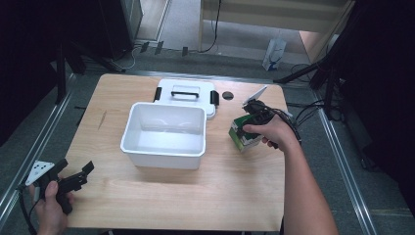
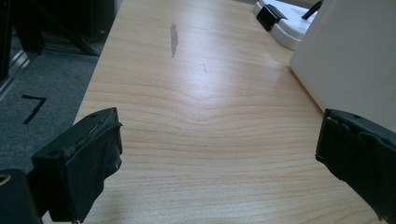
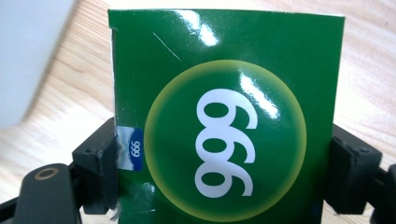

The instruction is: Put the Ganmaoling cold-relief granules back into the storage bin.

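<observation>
1. Nearest the high camera is my left tool, held low at the near left corner of the surface. Its jaws stand wide apart with nothing between them; in the left gripper view I see bare wood between the pads and the white bin's wall off to one side.
2. The white bin is the biggest thing here, open-topped and apparently empty, in the middle of the surface. Its lid lies flat just behind it, touching or nearly so.
3. The green box is to the right of the bin, near it but apart, with a strip of wood between them.
4. My right tool is clamped on the green box: both pads press its opposite side edges, printed face toward the camera.
5. The relation that matters: the bin's open mouth lies to the left of the held box, so I judge the next move to be a short carry leftward over the near rim. The right hand is far closer than the left.
</observation>
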Demonstrator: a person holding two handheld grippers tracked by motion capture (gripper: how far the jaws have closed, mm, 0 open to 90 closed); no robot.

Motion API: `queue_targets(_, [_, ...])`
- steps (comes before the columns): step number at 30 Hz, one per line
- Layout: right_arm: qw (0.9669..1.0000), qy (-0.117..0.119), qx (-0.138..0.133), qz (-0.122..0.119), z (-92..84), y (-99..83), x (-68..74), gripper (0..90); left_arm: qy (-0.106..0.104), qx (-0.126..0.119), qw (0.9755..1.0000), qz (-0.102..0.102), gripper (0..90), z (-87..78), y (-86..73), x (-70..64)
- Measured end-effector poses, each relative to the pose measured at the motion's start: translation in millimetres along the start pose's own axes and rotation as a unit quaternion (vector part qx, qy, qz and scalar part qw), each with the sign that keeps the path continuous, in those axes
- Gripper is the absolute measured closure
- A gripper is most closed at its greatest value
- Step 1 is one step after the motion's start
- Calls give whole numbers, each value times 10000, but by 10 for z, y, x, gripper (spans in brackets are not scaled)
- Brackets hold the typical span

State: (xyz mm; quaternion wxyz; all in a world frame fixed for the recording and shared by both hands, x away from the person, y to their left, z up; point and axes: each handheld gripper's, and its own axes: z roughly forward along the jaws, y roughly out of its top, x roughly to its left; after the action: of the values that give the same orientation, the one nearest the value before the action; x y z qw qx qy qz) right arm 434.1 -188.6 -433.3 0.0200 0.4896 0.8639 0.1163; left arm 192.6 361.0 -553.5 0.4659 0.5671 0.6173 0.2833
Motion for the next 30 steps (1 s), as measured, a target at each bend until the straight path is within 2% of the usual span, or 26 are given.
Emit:
queue_targets(8, [9993,211,-160,-266,-273,125,98,165,0,4,10000,5,9,1,0,-1])
queue_targets(14, [9982,176,-292,-490,-488,231,225,165,5,12,10000,5,9,1,1,-1])
queue_targets(18, [9981,212,-307,-489,-636,321,317,165,2,-6,10000,-8,9,3,1,-1])
queue_targets(24, [9973,205,-412,-573,-805,449,492,165,-3,3,10000,-10,9,3,2,1])
queue_targets(29, [9954,225,-480,-797,-884,546,687,165,-7,4,10000,-7,9,3,2,1])
queue_targets(30, [9943,243,-495,-913,-889,567,729,165,-8,2,10000,-9,9,3,2,1])
